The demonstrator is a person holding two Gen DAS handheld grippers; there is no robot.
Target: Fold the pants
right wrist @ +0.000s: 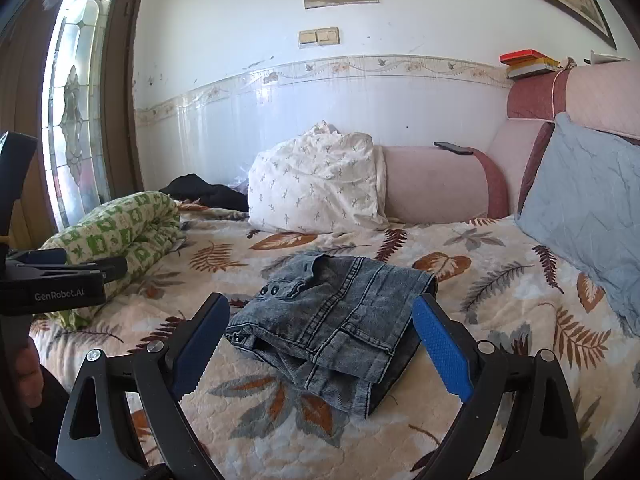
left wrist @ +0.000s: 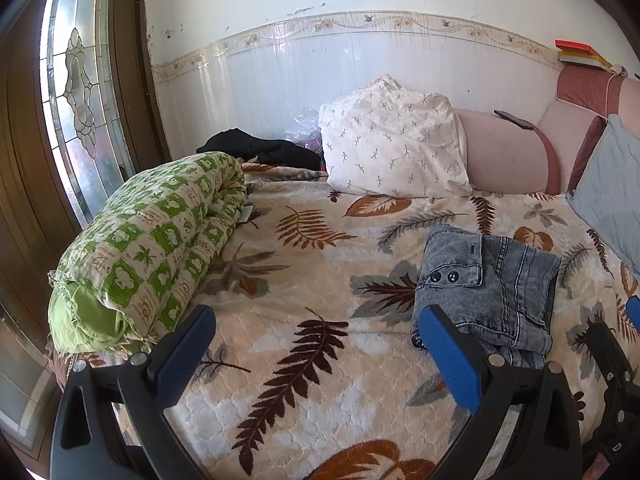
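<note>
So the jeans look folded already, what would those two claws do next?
Probably just draw back. The jeans lie in a compact folded bundle on the bedspread, and both the left gripper and right gripper are open, holding nothing. At most, one might press the loose near edge flat.

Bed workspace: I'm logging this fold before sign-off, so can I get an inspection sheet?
Surface: bed cover with leaf print, bare around the work.
Job's things: jeans folded into a compact bundle, lying flat, untouched.
Clutter: green rolled quilt, white pillow, blue pillow, black garment, phone on the pink headboard.
Grippers: left gripper and right gripper open, empty, above the bed.
Cables: nothing seen.
Surroundings: tiled wall, glazed door, books.
</note>
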